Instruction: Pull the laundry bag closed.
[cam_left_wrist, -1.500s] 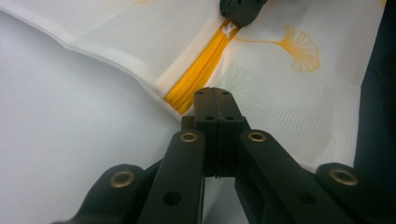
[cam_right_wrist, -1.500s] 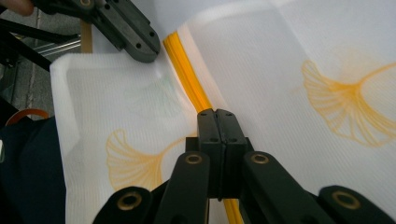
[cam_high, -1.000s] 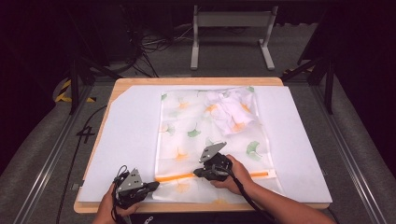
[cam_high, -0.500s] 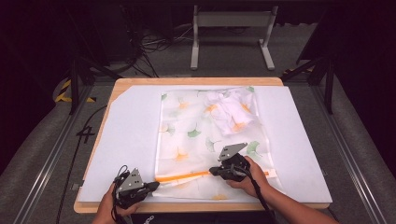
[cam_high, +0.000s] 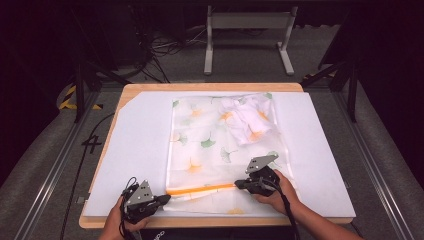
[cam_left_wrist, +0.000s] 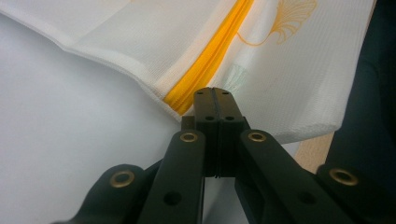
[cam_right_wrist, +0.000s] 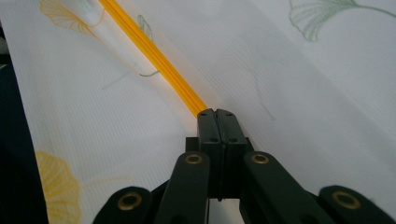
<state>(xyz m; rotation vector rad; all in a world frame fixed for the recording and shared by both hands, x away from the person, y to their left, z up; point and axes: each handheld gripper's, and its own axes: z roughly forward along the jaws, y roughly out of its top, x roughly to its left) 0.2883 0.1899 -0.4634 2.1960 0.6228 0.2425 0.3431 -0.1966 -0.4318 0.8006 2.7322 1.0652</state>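
Both tongs closed: left tongs (cam_left_wrist: 215, 100) and right tongs (cam_right_wrist: 216, 122) pinching orange zipper (cam_high: 200, 190).

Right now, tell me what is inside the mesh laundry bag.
Through the mesh laundry bag a crumpled white garment with orange patches shows at the far right corner. The mesh blurs it, so what kind of garment it is cannot be told.

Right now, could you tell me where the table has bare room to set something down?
The white mat is bare left of the mesh bag, and again right of it. It is crowded at the near edge, where the left gripper and right gripper sit at the orange zipper.
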